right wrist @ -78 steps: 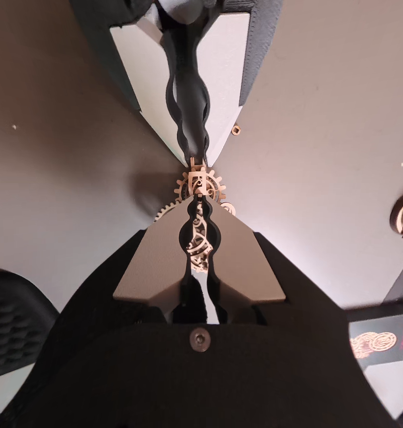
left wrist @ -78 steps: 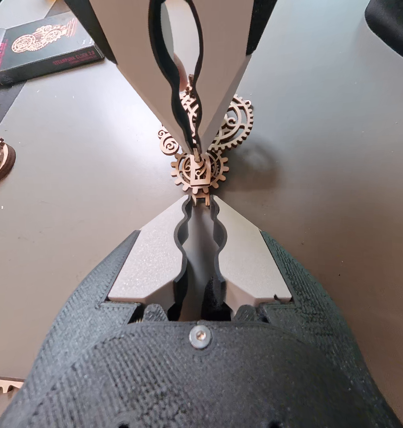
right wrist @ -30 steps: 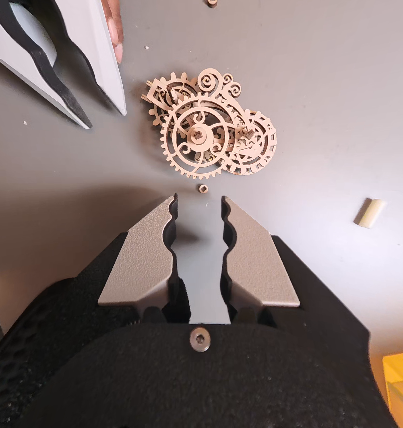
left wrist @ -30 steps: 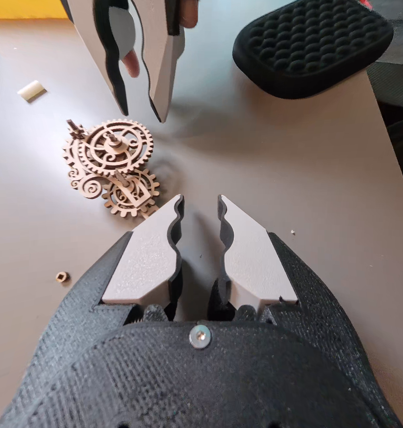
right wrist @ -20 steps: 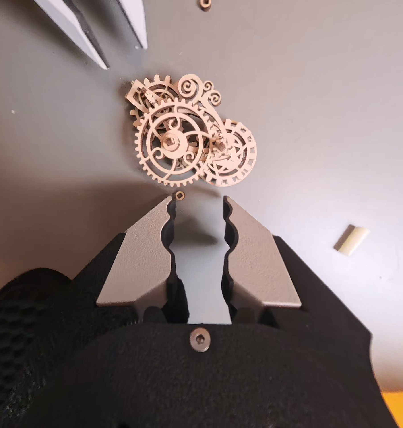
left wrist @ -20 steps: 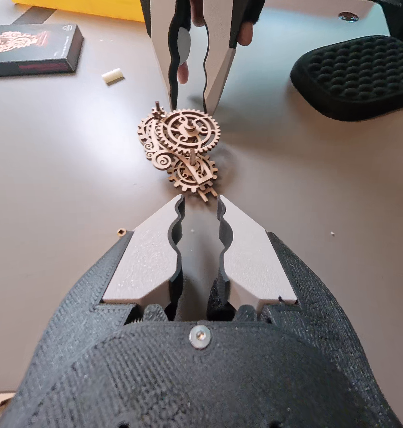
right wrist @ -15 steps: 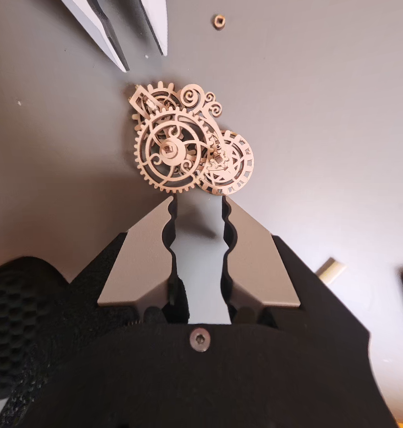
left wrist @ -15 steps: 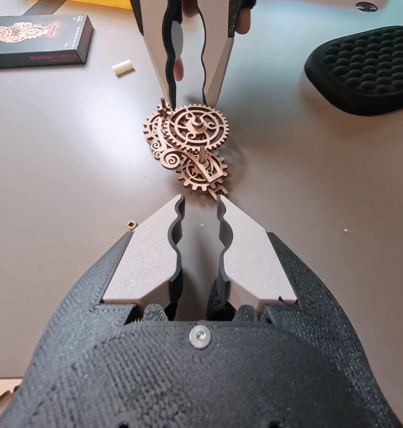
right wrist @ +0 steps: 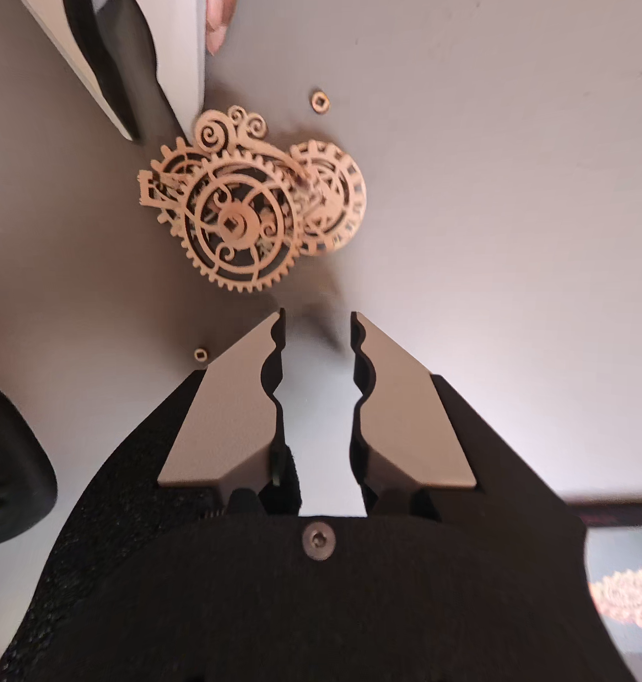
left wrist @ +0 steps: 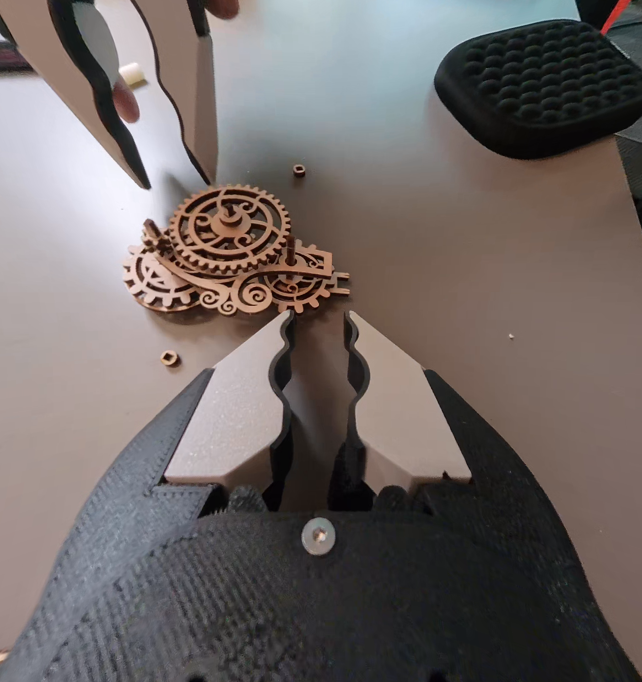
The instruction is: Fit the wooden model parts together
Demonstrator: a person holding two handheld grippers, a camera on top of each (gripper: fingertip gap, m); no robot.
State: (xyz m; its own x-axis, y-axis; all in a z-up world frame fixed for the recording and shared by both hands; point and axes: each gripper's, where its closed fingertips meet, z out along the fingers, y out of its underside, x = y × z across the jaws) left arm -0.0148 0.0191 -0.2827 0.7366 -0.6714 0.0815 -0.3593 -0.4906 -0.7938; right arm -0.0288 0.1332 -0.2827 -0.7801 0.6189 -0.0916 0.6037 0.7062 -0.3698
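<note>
A wooden gear assembly (left wrist: 234, 254) lies flat on the grey table (left wrist: 441, 258): a large gear on top, smaller gears and a scrollwork bracket beneath. It also shows in the right wrist view (right wrist: 249, 210). My left gripper (left wrist: 319, 317) is open and empty, its tips just in front of the assembly's near right edge. My right gripper (right wrist: 317, 313) is open and empty, a short way from the large gear; it also shows in the left wrist view (left wrist: 175, 181), its tips beyond the assembly. The left gripper (right wrist: 160, 136) shows at top left of the right wrist view.
Small square-holed wooden washers lie loose: two in the left wrist view (left wrist: 170, 358) (left wrist: 299, 170), two in the right wrist view (right wrist: 200, 354) (right wrist: 320, 100). A black dimpled pad (left wrist: 544, 85) sits at the table's far right. A white cylinder (left wrist: 133, 73) lies beyond.
Both grippers let go of the assembly and drew back; it now lies on the table. Both views have swung around it since half a second ago, and the left tips came close to its edge.
</note>
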